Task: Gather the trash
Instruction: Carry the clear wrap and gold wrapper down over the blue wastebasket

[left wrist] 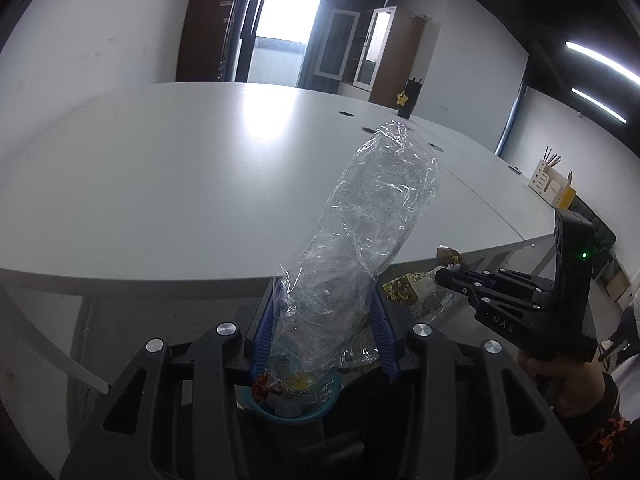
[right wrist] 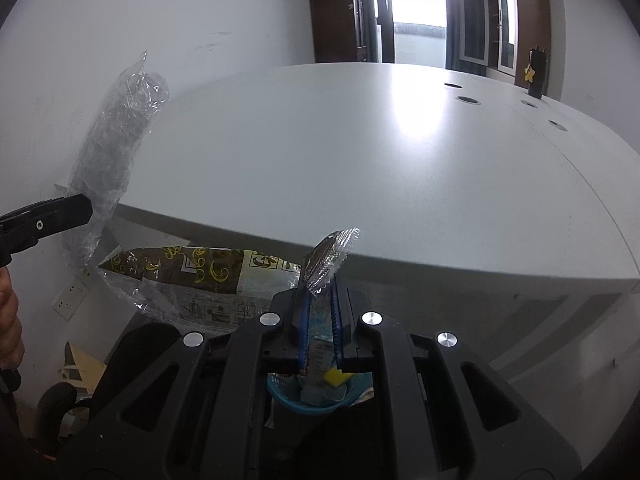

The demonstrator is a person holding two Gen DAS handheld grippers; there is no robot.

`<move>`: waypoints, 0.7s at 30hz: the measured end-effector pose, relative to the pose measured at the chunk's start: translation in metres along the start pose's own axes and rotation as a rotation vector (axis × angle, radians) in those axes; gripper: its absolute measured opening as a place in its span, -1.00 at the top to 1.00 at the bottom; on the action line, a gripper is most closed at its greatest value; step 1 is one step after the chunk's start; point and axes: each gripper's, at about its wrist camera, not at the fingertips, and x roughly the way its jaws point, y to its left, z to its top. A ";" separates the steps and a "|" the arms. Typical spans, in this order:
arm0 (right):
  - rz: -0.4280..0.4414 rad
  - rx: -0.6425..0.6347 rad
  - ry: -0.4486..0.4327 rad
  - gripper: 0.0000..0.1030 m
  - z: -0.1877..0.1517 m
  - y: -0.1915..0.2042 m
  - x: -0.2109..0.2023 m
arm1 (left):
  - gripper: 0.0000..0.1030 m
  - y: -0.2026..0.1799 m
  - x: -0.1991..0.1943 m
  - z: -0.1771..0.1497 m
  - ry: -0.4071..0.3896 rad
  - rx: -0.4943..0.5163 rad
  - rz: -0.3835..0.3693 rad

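Note:
My left gripper [left wrist: 326, 292] is shut on a crumpled clear plastic bottle [left wrist: 368, 216] that sticks up and forward between its blue pads [left wrist: 264, 332]. In the right wrist view that bottle [right wrist: 116, 136] and the left gripper [right wrist: 86, 208] show at the left. My right gripper [right wrist: 320, 292] is shut on a clear food wrapper [right wrist: 330, 252]. A brown and yellow wrapper [right wrist: 192, 276] spreads out to its left, seemingly pinched too. The right gripper [left wrist: 444, 276] also shows at the right of the left wrist view. A blue basket [right wrist: 312, 404] holding trash sits below both grippers.
A large white table [left wrist: 160, 180] fills the space ahead, its front edge close. A black holder with a yellow star [left wrist: 408, 98] stands at its far side, and a wooden desk organizer [left wrist: 548, 176] is at the right. A black chair [right wrist: 56, 408] is at lower left.

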 end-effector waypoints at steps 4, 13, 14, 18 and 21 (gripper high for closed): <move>-0.027 0.003 0.018 0.83 -0.019 0.000 0.003 | 0.18 0.002 0.007 -0.020 0.036 -0.015 0.001; -0.081 0.050 0.127 0.83 -0.071 -0.007 0.050 | 0.18 0.013 0.063 -0.079 0.215 0.002 -0.009; -0.085 0.058 0.140 0.83 -0.076 -0.008 0.057 | 0.18 0.014 0.070 -0.085 0.233 -0.002 -0.003; -0.113 0.078 0.182 0.83 -0.094 -0.006 0.080 | 0.18 0.023 0.102 -0.105 0.303 -0.022 0.020; -0.134 0.085 0.208 0.83 -0.104 -0.005 0.098 | 0.18 0.030 0.124 -0.114 0.338 -0.046 0.032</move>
